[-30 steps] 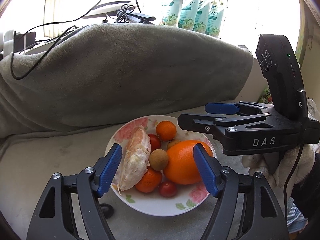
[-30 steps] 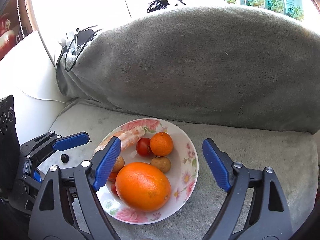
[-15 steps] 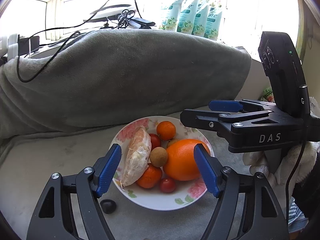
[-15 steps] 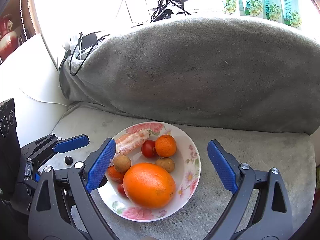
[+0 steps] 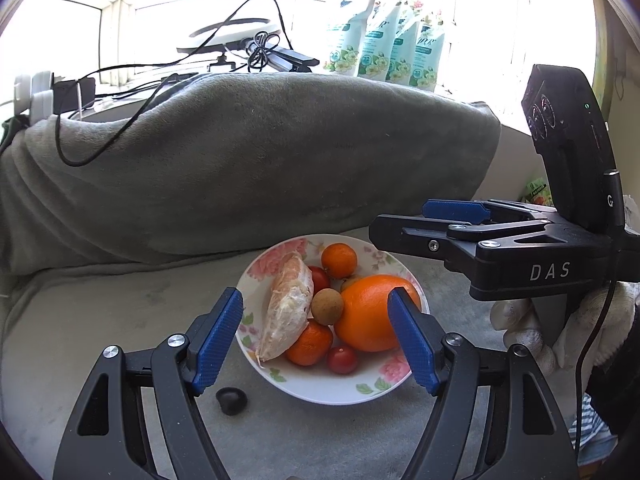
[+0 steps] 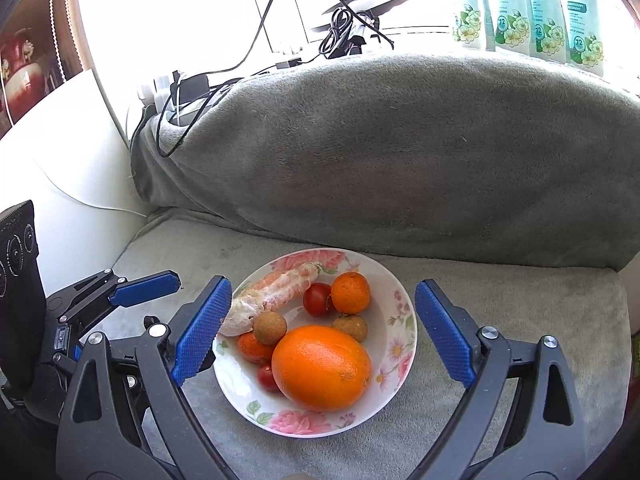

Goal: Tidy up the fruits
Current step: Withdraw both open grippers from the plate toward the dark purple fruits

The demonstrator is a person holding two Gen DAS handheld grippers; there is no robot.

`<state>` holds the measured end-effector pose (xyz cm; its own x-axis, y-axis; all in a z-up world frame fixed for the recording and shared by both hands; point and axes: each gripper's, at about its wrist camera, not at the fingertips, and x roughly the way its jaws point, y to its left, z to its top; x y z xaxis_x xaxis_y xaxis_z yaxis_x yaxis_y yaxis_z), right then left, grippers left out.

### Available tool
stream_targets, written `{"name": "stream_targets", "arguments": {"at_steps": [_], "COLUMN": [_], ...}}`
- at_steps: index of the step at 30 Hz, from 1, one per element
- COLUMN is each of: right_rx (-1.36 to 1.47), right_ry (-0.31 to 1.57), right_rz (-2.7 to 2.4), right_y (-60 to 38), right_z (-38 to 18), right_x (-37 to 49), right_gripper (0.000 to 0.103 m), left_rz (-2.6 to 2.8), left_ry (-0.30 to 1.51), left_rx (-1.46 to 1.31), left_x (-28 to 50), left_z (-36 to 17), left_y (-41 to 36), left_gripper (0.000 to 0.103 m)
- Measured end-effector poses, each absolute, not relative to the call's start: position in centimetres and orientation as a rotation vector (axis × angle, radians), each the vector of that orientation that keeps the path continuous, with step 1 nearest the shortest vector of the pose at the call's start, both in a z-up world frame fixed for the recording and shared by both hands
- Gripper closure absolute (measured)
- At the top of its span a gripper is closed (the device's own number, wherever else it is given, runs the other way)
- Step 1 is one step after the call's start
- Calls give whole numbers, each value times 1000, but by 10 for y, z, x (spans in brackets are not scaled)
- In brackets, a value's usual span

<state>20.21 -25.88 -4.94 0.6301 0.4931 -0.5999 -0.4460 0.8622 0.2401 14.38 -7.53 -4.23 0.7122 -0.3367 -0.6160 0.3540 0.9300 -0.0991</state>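
A floral plate point(image 5: 332, 390) point(image 6: 400, 320) on the grey cloth holds a big orange point(image 5: 372, 312) point(image 6: 322, 368), a peeled citrus segment point(image 5: 288, 316) point(image 6: 276, 292), two mandarins point(image 5: 339, 260) point(image 6: 351, 293), cherry tomatoes point(image 5: 342, 360) point(image 6: 318, 299) and brown longans point(image 5: 327, 306) point(image 6: 270, 327). My left gripper point(image 5: 316, 340) point(image 6: 132, 300) hovers open at the plate's near left side, with nothing between its pads. The right gripper point(image 6: 322, 332) point(image 5: 408, 222) hangs open above the plate's right side, touching no fruit.
A small black object point(image 5: 231, 400) lies on the cloth left of the plate. A bulky grey blanket roll point(image 5: 240, 160) rises right behind it, with cables draped over it. Detergent pouches point(image 5: 384, 52) stand at the window. A gloved hand point(image 5: 532, 328) holds the right gripper.
Both cameras have drawn back a little from the plate, so it looks smaller and farther. The right jaws have widened slightly. The fruit has not moved.
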Motion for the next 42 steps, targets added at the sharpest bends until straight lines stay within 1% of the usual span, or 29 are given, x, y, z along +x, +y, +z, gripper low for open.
{"name": "stream_targets", "arguments": {"at_steps": [24,33,42], "right_rx": [14,-37,-67], "right_ry": [669,653,649], "right_rz": [622,685,758], "right_y": [-214,-188,-161], "right_z": [-29,-29,-41], "right_x": [171,153,130], "right_gripper": [8,8,8], "left_rz": [-321,-229,-144], "left_ry": [649,639,663], "left_rx": [-6,-52,-103], "left_x": [121,112,106], "left_z": [-35,-35,-49], "left_y": [-24,26,75], "left_gripper": [28,28,28]}}
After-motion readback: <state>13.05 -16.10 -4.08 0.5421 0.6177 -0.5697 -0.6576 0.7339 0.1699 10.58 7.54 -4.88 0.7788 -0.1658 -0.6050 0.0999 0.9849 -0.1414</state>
